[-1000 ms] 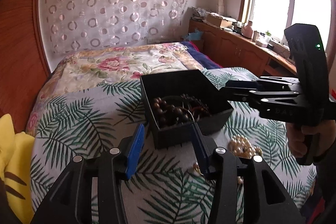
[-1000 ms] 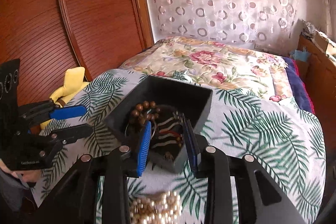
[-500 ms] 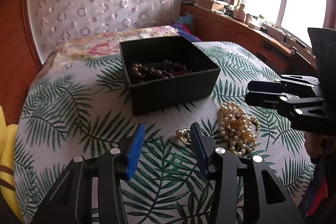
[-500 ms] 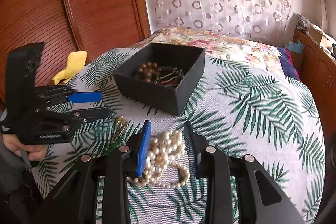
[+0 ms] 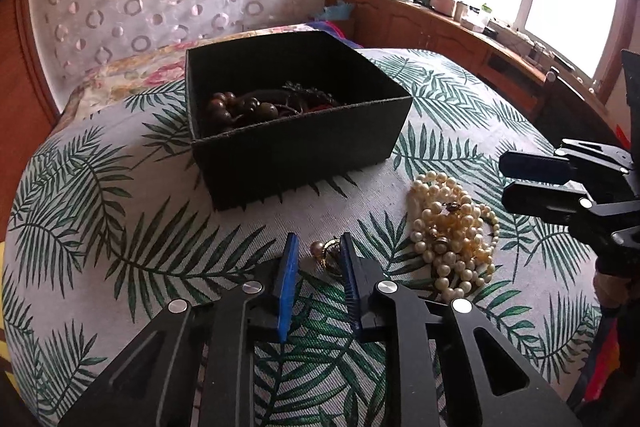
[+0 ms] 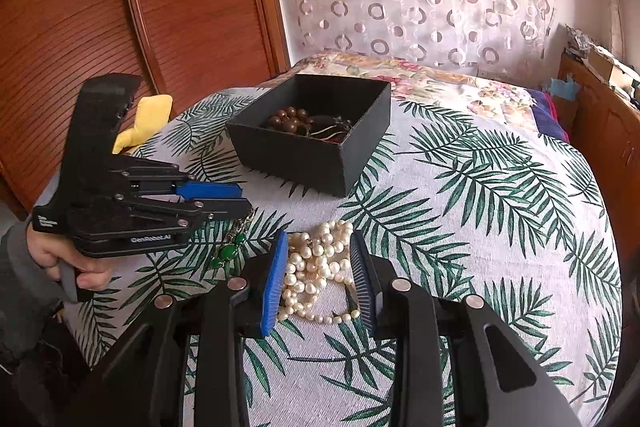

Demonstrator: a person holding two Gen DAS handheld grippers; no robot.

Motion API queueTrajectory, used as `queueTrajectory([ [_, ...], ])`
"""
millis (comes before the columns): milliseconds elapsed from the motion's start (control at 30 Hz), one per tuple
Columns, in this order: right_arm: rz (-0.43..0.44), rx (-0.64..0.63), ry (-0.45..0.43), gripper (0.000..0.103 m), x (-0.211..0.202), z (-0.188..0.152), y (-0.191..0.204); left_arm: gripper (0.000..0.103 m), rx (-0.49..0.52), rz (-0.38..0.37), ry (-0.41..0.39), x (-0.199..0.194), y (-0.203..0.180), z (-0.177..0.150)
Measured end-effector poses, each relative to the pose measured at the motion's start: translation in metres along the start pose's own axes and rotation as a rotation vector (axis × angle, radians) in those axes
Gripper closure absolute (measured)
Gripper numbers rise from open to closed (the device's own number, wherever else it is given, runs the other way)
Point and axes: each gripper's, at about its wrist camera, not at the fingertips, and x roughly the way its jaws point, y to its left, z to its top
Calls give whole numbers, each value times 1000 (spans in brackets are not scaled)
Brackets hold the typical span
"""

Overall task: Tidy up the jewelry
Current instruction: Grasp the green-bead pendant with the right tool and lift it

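Note:
A black open box [image 5: 304, 143] holds brown wooden beads [image 5: 236, 109] and other dark jewelry; it also shows in the right wrist view [image 6: 320, 151]. A heap of white pearl necklaces [image 5: 452, 231] lies on the leaf-print cloth right of the box front. My left gripper [image 5: 316, 251] is open, its tips either side of a small gold and pink piece [image 5: 328, 255]. My right gripper [image 6: 320, 247] is open, its jaws either side of the pearls [image 6: 316, 267]. A gold chain with green stones [image 6: 230, 251] lies under the left gripper [image 6: 228, 199].
The round table [image 6: 500, 227] has a palm-leaf cloth. A bed with a floral quilt [image 6: 440, 83] lies behind it. A yellow cloth [image 6: 144, 119] sits at the left by a wooden wardrobe [image 6: 120, 27]. A wooden cabinet under the window [image 5: 460, 31] stands at the right.
Both grippers have pulled back from over the box and come down toward the cloth. The left now frames the small gold piece, the right frames the pearls.

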Motion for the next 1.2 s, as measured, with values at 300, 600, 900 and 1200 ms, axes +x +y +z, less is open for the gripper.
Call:
queueTrajectory([
  [300, 30, -7, 10, 68, 4, -3, 9, 94, 3, -11, -21, -11, 4, -3],
  [600, 110, -86, 68, 68, 35, 1, 53, 94, -54, 5, -48, -19, 20, -6],
  [900, 122, -122, 122, 68, 64, 12, 71, 94, -75, -5, -91, -34, 20, -6],
  [1200, 145, -111, 100, 68, 67, 22, 68, 94, -52, -29, -136, -56, 7, 0],
])
